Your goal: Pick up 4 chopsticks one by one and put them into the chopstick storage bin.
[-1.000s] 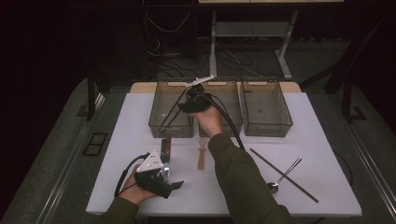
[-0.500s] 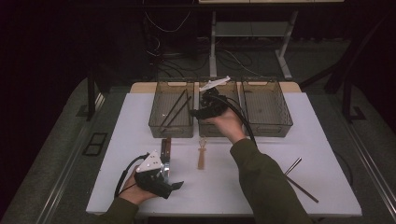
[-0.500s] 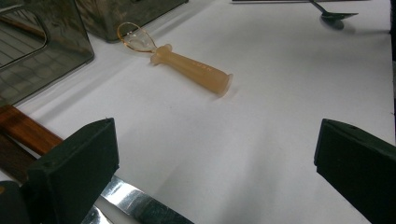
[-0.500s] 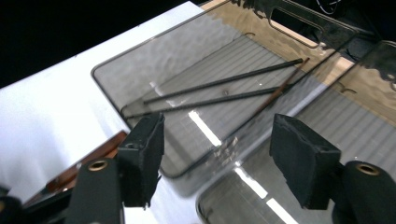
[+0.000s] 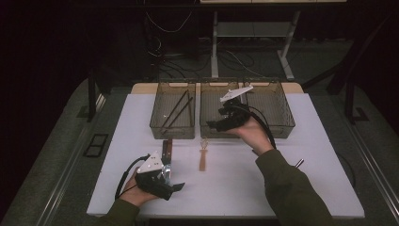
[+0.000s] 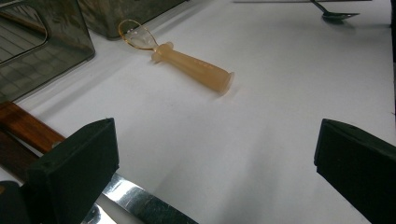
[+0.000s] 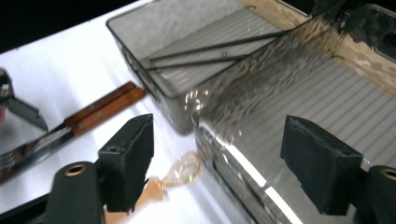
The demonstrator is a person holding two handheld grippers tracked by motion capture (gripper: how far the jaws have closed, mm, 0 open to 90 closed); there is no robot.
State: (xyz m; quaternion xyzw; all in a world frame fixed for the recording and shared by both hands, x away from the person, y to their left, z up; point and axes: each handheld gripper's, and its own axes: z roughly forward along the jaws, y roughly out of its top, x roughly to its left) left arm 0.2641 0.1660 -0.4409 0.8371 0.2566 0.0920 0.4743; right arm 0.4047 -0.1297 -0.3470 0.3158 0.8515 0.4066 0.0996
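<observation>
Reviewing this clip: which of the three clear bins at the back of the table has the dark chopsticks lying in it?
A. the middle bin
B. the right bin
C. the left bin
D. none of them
C. In the high view the dark chopsticks lie slanted inside the left bin, while the right gripper hovers with open, empty jaws at the middle bin.

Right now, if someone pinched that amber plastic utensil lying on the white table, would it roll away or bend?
The utensil would probably roll a little: its handle looks round, though the collar and flared end may check it. It looks like light, see-through plastic, so a nudge could easily send it skidding across the smooth table. The thin loop at its head may flex or crack if squeezed there.
</observation>
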